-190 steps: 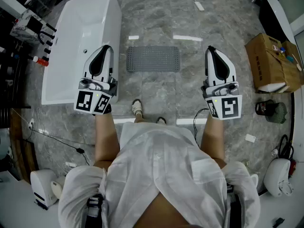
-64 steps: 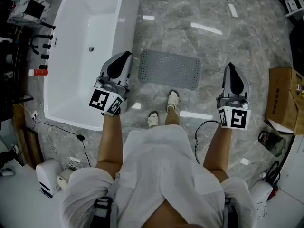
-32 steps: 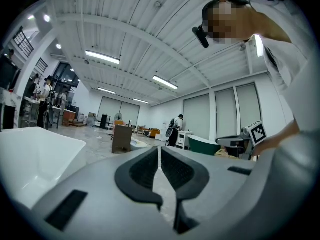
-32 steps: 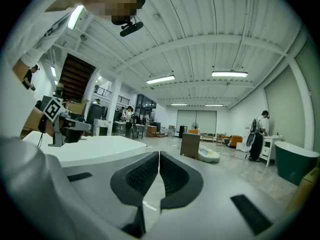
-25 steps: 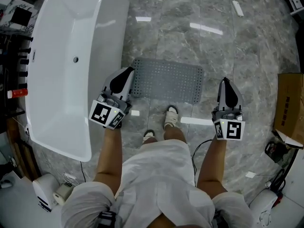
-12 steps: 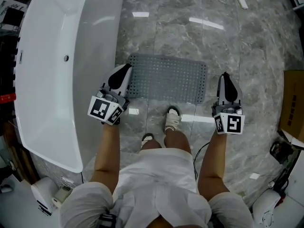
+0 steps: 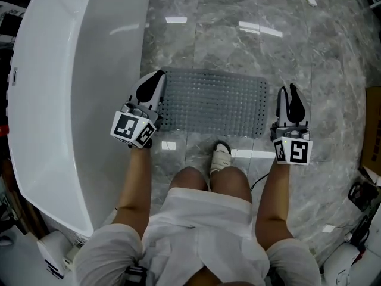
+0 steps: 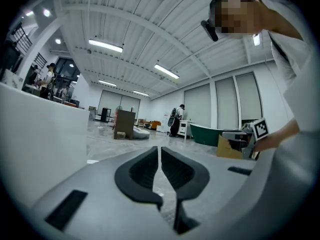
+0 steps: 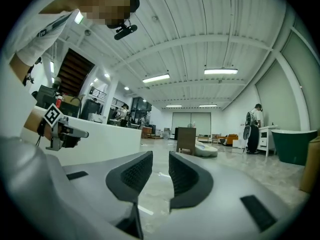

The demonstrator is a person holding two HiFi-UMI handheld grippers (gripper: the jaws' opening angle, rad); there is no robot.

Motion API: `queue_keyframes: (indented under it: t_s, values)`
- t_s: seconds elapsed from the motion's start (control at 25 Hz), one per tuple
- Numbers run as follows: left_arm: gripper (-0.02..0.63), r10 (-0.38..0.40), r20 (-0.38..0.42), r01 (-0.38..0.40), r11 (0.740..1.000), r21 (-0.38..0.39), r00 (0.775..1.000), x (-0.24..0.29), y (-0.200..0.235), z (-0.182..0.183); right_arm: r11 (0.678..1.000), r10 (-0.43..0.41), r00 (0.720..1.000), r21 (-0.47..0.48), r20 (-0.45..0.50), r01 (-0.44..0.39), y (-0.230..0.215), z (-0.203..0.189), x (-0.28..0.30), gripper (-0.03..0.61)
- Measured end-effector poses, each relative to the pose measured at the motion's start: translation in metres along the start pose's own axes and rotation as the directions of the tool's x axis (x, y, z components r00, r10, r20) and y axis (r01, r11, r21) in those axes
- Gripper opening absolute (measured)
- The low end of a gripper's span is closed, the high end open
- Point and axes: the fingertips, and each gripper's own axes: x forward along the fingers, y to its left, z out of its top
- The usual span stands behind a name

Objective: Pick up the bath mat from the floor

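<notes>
The grey studded bath mat (image 7: 211, 103) lies flat on the marble floor beside the white bathtub (image 7: 65, 82). My left gripper (image 7: 156, 76) hangs over the mat's left end, jaws together with nothing in them. In the left gripper view, that gripper (image 8: 160, 149) points level across the floor. My right gripper (image 7: 290, 92) is just off the mat's right edge. Its jaws have just been opening and now stand slightly apart, with only floor between them in the right gripper view (image 9: 160, 155). Neither gripper view shows the mat.
The person's sandalled foot (image 7: 220, 157) stands at the mat's near edge. A cardboard box (image 7: 374, 130) is at the far right. The tub wall (image 8: 40, 129) rises left of my left gripper. Farther off are a green tub (image 8: 210, 134) and standing people.
Both grippers have sunk toward the floor as the person crouched, so the mat looms larger. The right jaws have parted slightly; the left stay together.
</notes>
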Motion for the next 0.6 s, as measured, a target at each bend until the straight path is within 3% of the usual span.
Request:
queue_keyframes:
  t_s: [0.28,0.6]
  values:
    - [0.026,0.036,0.046,-0.036,0.999,-0.002,0.998,0.005,0.025,-0.068,1.0,-0.007,0.998,0.017,0.058,0.006,0.01,-0.064,0.006,0.16]
    - [0.036,0.048,-0.013,-0.048,0.999,0.004,0.999,-0.001,0.032,-0.13,0.999,-0.01,1.0,0.041,0.005,0.01,0.014,-0.132,-0.006,0.263]
